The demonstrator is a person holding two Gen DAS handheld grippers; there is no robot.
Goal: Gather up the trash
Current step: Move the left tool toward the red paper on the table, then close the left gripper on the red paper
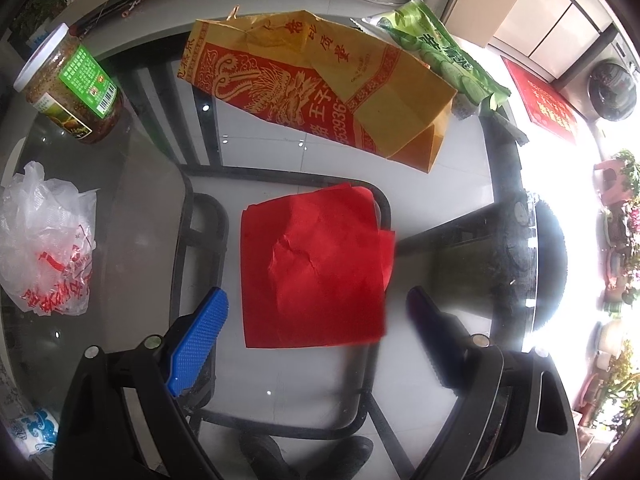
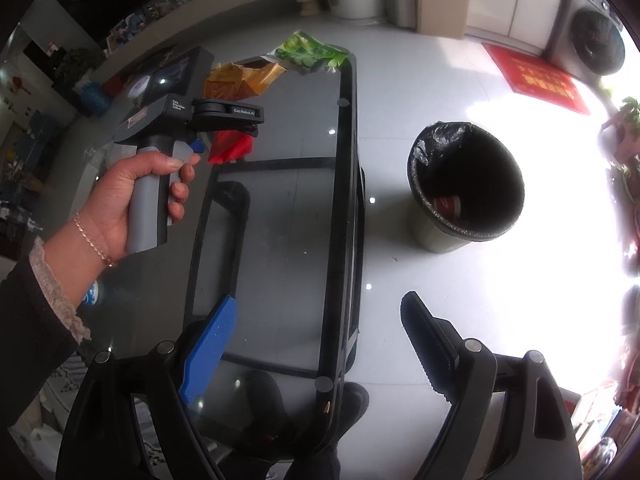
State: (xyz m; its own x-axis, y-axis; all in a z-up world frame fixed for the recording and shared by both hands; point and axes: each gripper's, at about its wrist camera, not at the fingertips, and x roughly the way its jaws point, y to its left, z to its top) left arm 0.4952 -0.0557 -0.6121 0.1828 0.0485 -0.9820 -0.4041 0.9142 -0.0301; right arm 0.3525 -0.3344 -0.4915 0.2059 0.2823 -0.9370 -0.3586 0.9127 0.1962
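Glass tabletop point(image 1: 120, 200) is showing glossy and reflective. Red paper sheet point(image 1: 316, 264) is lying matt and creased. Yellow paper bag point(image 1: 320, 84) is looking folded and matt. Thin plastic bag point(image 1: 44, 240) is appearing translucent and crinkled. Blue gripper pad point(image 1: 200, 332) is showing a studded texture.

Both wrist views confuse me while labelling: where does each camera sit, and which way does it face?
Left wrist: on the left claw, looking steeply down at the red paper on the glass table; its open fingers show.
Right wrist: on the right claw, over the table edge facing the bin; the left hand shows.
Shared: red paper, yellow bag, green packet.
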